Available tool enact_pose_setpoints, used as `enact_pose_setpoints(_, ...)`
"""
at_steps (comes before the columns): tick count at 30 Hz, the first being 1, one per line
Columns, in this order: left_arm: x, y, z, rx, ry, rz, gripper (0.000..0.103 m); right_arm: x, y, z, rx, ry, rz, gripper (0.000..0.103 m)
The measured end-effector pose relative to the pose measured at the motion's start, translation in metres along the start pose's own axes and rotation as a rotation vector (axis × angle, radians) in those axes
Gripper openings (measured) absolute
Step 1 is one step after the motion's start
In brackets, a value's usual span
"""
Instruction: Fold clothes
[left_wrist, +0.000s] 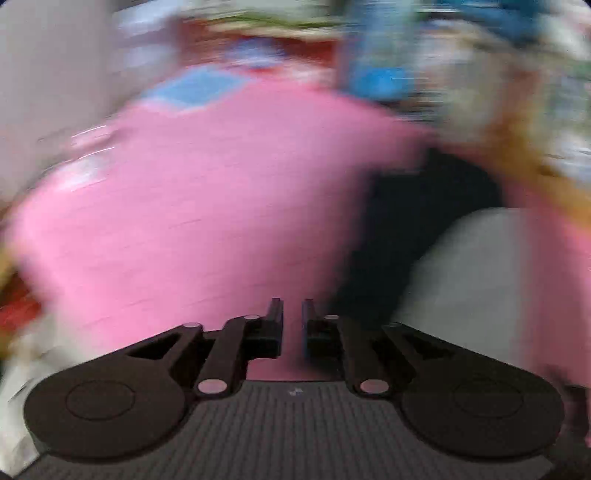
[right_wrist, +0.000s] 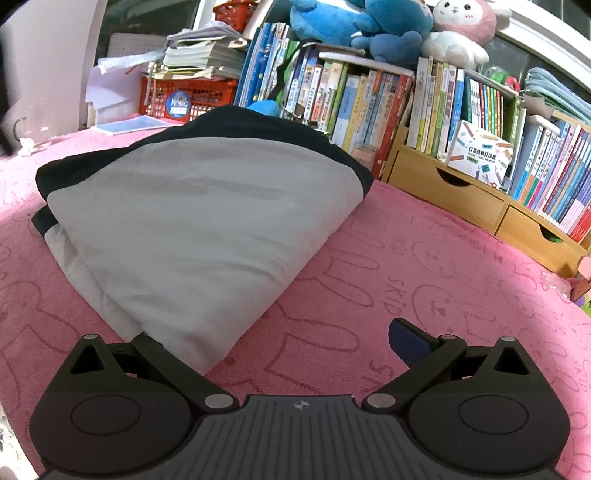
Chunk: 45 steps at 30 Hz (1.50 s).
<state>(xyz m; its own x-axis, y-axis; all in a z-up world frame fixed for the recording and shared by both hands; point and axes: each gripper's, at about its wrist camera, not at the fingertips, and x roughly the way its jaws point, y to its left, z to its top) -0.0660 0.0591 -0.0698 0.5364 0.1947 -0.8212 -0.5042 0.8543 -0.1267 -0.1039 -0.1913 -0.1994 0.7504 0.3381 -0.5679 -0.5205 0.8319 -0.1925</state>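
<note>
My left hand-held gripper (left_wrist: 292, 317) is matte black: two round hubs, silver rivets on the linkage bars, a ribbed grey plate with a small white mark. My right hand-held gripper (right_wrist: 273, 332) looks the same, with a dark blue pad (right_wrist: 408, 341) on one finger.

smooth cloth garment (right_wrist: 192, 229), fuzzy pink blanket (right_wrist: 424, 258)

"SKIP" repeats, pressed into the pink bunny-pattern cloth (right_wrist: 424, 258) on the counter, near right. White box (right_wrist: 480, 153) on the far-right wooden shelf reads "POCKET LABEL PRINTER". Book spines too small to read; left view blurred.
</note>
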Motion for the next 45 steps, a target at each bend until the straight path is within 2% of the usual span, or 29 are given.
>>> enact_pose_setpoints(1,0.006,-0.023,0.005,0.067,-0.021,-0.072,0.015,0.000,0.001,0.000,-0.002,-0.001,-0.002,0.103)
enact_pose_setpoints(2,0.017,-0.044,0.007,0.132,-0.042,-0.108,0.020,0.000,0.001,0.000,-0.005,-0.002,-0.004,0.103)
enact_pose_setpoints(3,0.030,-0.061,0.007,0.187,-0.060,-0.115,0.027,-0.001,0.002,0.000,-0.007,-0.003,-0.006,0.103)
enact_pose_setpoints(4,0.046,-0.077,0.006,0.241,-0.076,-0.086,0.027,-0.001,0.002,0.000,-0.010,-0.005,-0.009,0.103)
enact_pose_setpoints(6,0.080,-0.087,0.001,0.322,-0.095,0.151,0.028,-0.002,0.004,0.000,-0.016,-0.007,-0.015,0.103)
enact_pose_setpoints(8,0.105,-0.062,-0.003,0.302,-0.073,0.335,0.028,-0.002,0.005,0.000,-0.021,-0.009,-0.018,0.103)
enact_pose_setpoints(9,0.112,-0.040,-0.004,0.267,-0.033,0.405,0.031,-0.002,0.005,0.000,-0.024,-0.010,-0.021,0.103)
enact_pose_setpoints(11,0.118,0.005,-0.013,0.227,0.032,0.530,0.029,-0.002,0.006,0.001,-0.024,-0.010,-0.022,0.103)
enact_pose_setpoints(13,0.105,0.047,-0.019,0.199,0.068,0.579,0.028,-0.002,0.005,0.001,-0.019,-0.009,-0.020,0.103)
enact_pose_setpoints(16,0.064,0.087,-0.014,0.037,0.077,0.472,0.027,-0.002,0.005,0.002,-0.016,-0.007,-0.017,0.103)
enact_pose_setpoints(19,0.033,0.067,-0.004,0.056,-0.006,0.279,0.030,-0.003,0.006,0.002,-0.017,-0.008,-0.019,0.103)
enact_pose_setpoints(20,0.026,0.055,-0.002,0.079,-0.028,0.208,0.037,-0.003,0.005,0.001,-0.017,-0.008,-0.018,0.103)
enact_pose_setpoints(21,0.023,0.039,-0.001,0.112,-0.041,0.132,0.051,-0.004,0.005,0.001,-0.016,-0.007,-0.017,0.103)
enact_pose_setpoints(22,0.023,0.021,0.001,0.147,-0.053,0.060,0.061,-0.004,0.005,0.001,-0.016,-0.007,-0.017,0.103)
enact_pose_setpoints(24,0.035,-0.016,0.005,0.223,-0.092,-0.056,0.101,-0.004,0.005,0.001,-0.016,-0.007,-0.017,0.103)
enact_pose_setpoints(25,0.046,-0.033,0.006,0.260,-0.106,-0.074,0.103,-0.003,0.005,0.002,-0.016,-0.007,-0.018,0.103)
enact_pose_setpoints(28,0.094,-0.064,0.020,0.337,-0.087,-0.038,0.103,-0.003,0.005,0.002,-0.017,-0.008,-0.021,0.103)
enact_pose_setpoints(30,0.125,-0.064,0.035,0.284,-0.002,-0.042,0.099,-0.004,0.005,0.002,-0.019,-0.008,-0.022,0.103)
enact_pose_setpoints(31,0.131,-0.057,0.040,0.237,0.008,-0.087,0.095,-0.004,0.005,0.002,-0.019,-0.009,-0.022,0.103)
enact_pose_setpoints(33,0.137,-0.043,0.049,0.140,0.047,-0.120,0.054,-0.004,0.005,0.002,-0.020,-0.009,-0.023,0.103)
enact_pose_setpoints(34,0.137,-0.035,0.052,0.111,0.058,-0.081,0.047,-0.004,0.005,0.002,-0.021,-0.009,-0.024,0.103)
enact_pose_setpoints(37,0.135,-0.012,0.059,0.124,0.043,0.250,0.032,-0.004,0.006,0.002,-0.022,-0.010,-0.025,0.103)
enact_pose_setpoints(38,0.141,-0.001,0.060,0.143,0.072,0.365,0.030,-0.004,0.006,0.002,-0.023,-0.011,-0.026,0.103)
enact_pose_setpoints(39,0.144,0.015,0.061,0.126,0.109,0.400,0.031,-0.004,0.006,0.002,-0.023,-0.011,-0.026,0.103)
enact_pose_setpoints(40,0.141,0.032,0.061,0.077,0.140,0.385,0.031,-0.004,0.006,0.002,-0.024,-0.011,-0.027,0.103)
enact_pose_setpoints(41,0.134,0.048,0.062,0.021,0.154,0.339,0.030,-0.004,0.007,0.002,-0.024,-0.011,-0.027,0.103)
enact_pose_setpoints(43,0.105,0.062,0.062,-0.069,0.113,0.156,0.037,-0.003,0.007,0.002,-0.027,-0.012,-0.028,0.103)
enact_pose_setpoints(45,0.079,0.055,0.061,-0.070,0.064,-0.031,0.072,-0.003,0.007,0.002,-0.031,-0.014,-0.031,0.103)
